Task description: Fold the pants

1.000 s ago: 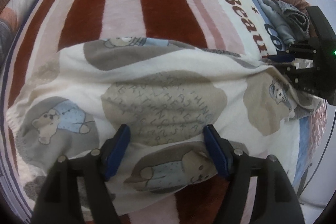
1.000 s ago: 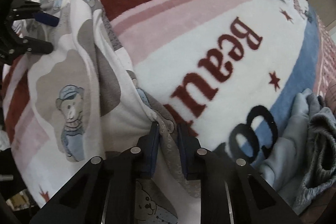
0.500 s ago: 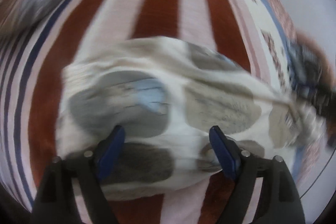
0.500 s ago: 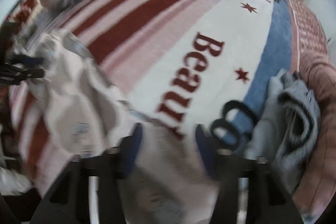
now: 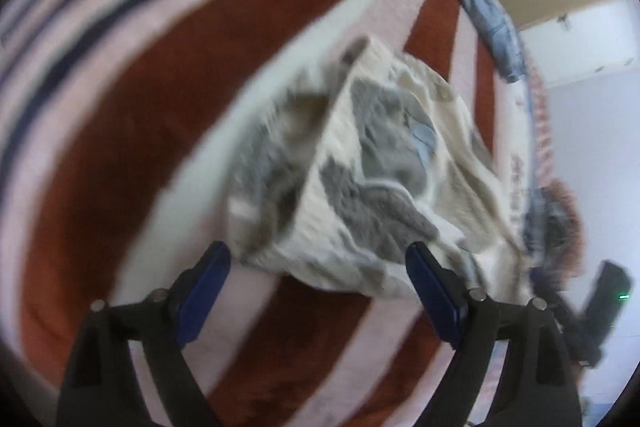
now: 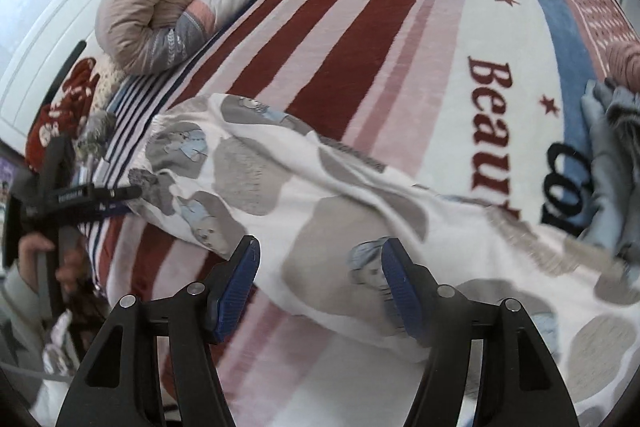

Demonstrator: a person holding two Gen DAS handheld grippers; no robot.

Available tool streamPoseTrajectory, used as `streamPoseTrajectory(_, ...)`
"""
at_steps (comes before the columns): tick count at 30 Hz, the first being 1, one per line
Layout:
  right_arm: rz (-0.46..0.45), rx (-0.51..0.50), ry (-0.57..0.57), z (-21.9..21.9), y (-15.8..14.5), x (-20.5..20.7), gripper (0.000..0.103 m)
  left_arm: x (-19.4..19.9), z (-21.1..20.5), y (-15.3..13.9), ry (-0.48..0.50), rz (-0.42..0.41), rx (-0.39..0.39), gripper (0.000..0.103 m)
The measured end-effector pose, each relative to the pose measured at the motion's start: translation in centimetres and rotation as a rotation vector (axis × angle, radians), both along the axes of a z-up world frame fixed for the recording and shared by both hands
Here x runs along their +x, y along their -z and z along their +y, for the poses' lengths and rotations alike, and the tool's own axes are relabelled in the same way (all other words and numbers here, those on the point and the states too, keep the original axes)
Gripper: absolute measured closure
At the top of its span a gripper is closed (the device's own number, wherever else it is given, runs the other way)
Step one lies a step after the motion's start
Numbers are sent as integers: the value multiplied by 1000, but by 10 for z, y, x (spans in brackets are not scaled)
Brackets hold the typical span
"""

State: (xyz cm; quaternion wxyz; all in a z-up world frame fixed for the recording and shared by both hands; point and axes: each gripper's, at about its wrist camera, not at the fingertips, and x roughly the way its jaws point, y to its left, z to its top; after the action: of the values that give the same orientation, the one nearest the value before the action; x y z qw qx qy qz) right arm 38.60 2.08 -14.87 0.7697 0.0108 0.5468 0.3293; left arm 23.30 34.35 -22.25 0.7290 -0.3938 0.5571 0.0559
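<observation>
- The pants (image 6: 304,187) lie spread on the bed (image 6: 360,39), long axis running from the far-left end in the right wrist view to the near-right end.
- My right gripper (image 6: 318,281) hangs over the near-right part; its jaws are opening, fabric under the gap, pads clear of it.
- My left gripper (image 5: 316,291) sits just short of the far-left end, which bunches ahead of it in a blurred left wrist view. Its jaws are opening wide and hold nothing.
- Judgement: each gripper is nearest its own end, so the next fold is likely end over end along that axis.
</observation>
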Motion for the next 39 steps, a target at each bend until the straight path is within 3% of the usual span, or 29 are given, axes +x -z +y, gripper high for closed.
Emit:
streamPoseTrajectory(5,13,17,20,12,1,-4,44,4,2,15,-68,-55,-30,21)
streamPoseTrajectory(8,-1,9,7,19,-3,-7,44,11,4,18,-130,-81,-60,58)
streamPoseTrajectory(9,-4,7,4,21,-4,-7,44,13,7,18,-126,-84,-74,79)
streamPoseTrajectory(12,-7,9,8,22,-7,-9,44,25,2,10,-86,-108,-42,86)
streamPoseTrajectory(19,-17,27,57,1,-16,-12,44,40,-24,-54,2,-197,72,87)
streamPoseTrajectory(26,-40,19,137,-59,-28,-15,44,72,-112,-126,220,-329,128,87)
streamPoseTrajectory(33,-65,11,248,-151,-43,-22,44,106,-228,-142,417,-354,106,87)
streamPoseTrajectory(39,-72,10,335,-227,-46,-30,44,122,-328,-125,558,-315,101,87)
